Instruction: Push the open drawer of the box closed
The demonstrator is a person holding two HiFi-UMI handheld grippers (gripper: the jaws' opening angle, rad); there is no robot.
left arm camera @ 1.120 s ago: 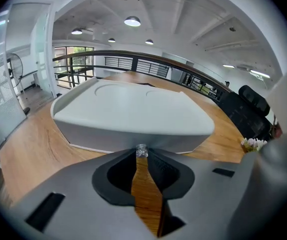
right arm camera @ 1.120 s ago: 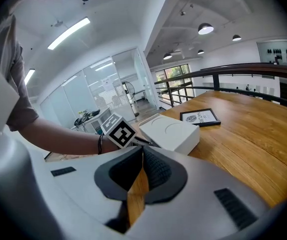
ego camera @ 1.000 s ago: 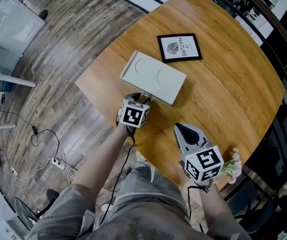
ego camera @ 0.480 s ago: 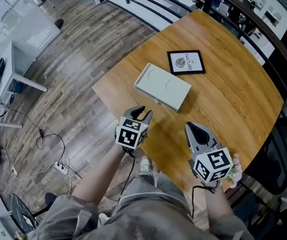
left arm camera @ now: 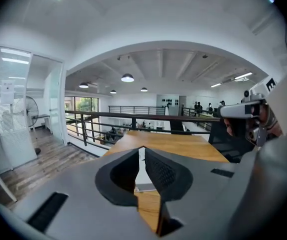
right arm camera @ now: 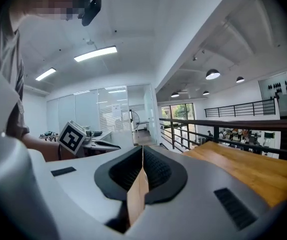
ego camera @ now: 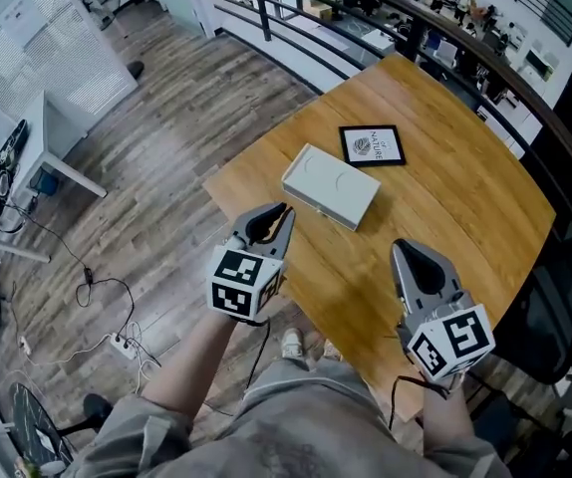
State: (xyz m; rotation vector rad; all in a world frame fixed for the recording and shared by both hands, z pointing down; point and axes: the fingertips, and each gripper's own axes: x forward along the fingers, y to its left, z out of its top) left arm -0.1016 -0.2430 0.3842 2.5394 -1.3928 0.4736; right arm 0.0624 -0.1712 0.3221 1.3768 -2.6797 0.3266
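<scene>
Left gripper (ego camera: 284, 209) lifted off box (ego camera: 331, 185) — fingers (left arm camera: 159, 172) closing, empty.

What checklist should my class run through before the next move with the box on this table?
1. Drawer pushed into the box: ok, nothing sticks out in the head view.
2. Left gripper clear of the box: ok; jaws have just been closing, narrow gap, nothing between.
3. Right gripper clear of the box: ok; jaws together, empty.
4. Picture frame apart from the box: ok.
5. Box fully on the table: ok.
</scene>
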